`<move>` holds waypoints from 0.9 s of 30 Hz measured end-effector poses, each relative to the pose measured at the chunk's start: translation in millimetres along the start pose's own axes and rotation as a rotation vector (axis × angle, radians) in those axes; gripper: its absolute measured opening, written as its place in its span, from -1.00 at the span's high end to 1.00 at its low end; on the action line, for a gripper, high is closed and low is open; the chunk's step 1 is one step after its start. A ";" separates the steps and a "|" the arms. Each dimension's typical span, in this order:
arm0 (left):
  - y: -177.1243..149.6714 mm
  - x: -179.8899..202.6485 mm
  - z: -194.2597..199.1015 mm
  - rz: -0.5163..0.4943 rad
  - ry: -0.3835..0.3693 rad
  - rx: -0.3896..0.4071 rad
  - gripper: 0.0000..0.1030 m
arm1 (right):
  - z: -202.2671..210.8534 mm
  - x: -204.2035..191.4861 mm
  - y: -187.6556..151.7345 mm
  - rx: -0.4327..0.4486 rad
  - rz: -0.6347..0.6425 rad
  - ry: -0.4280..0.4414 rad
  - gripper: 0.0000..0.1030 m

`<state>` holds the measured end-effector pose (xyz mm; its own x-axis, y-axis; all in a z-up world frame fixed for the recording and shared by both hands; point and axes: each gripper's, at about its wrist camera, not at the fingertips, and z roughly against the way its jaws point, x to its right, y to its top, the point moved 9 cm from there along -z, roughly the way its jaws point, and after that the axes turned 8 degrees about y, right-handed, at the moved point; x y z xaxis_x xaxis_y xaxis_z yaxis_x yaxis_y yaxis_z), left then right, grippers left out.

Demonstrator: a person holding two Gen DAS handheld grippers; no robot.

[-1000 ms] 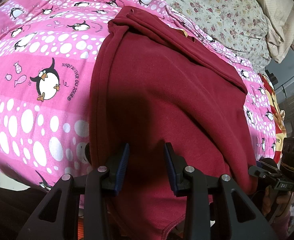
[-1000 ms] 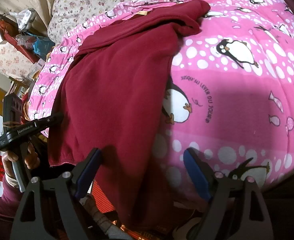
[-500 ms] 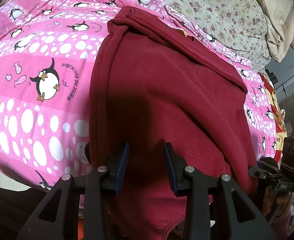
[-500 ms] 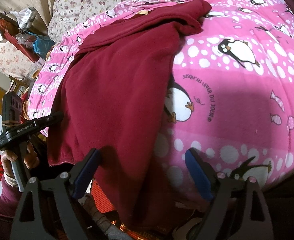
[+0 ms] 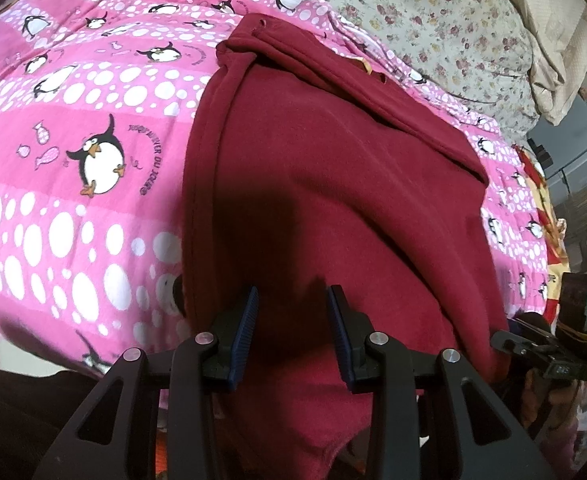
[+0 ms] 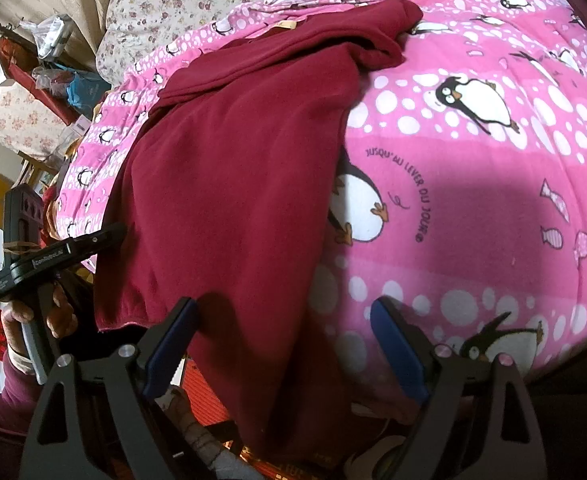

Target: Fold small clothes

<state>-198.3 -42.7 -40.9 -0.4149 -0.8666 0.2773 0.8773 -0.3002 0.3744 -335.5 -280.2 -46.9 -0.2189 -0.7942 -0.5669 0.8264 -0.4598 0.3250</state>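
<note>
Left wrist view: my left gripper (image 5: 292,334) hangs over the near part of the maroon garment (image 5: 333,184), which lies spread on the penguin blanket (image 5: 73,128) with its hem drooping off the bed edge. My jaws stand narrow with a gap between them; the pads look clear of the cloth, though shadow makes that uncertain.

Right wrist view: my right gripper (image 6: 289,344) is spread wide above the garment's right edge, gripping nothing. The garment's far end is bunched.

Judgement: I am between folds, positioning for a grasp. Next I need each gripper to pinch a near corner and carry it toward the far end.
</note>
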 end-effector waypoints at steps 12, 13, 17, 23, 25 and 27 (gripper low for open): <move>-42.8 -18.6 6.1 0.029 -0.004 -0.066 0.72 | 22.5 11.9 -12.5 -0.026 -0.038 0.030 -0.76; -44.2 -18.8 3.9 0.035 -0.006 -0.075 0.72 | 21.4 11.3 -14.5 -0.032 -0.033 0.028 -0.76; -52.3 -11.3 -0.7 0.021 -0.024 -0.107 0.72 | 18.8 4.1 -19.8 -0.052 -0.021 0.050 -0.76; -57.6 -5.3 -13.7 0.013 -0.020 -0.132 0.71 | 8.6 1.7 -28.3 -0.091 -0.017 0.058 -0.76; -56.6 -6.5 -14.6 0.034 -0.036 -0.135 0.71 | 7.2 0.1 -29.0 -0.088 -0.024 0.068 -0.76; -56.5 -8.4 -15.7 0.060 -0.054 -0.137 0.71 | 6.9 -3.5 -28.6 -0.082 -0.021 0.079 -0.76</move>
<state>-240.6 -24.7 -78.3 -0.3702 -0.8629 0.3440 0.9240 -0.3038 0.2322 -361.9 -267.0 -49.0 -0.1978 -0.7497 -0.6315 0.8623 -0.4394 0.2516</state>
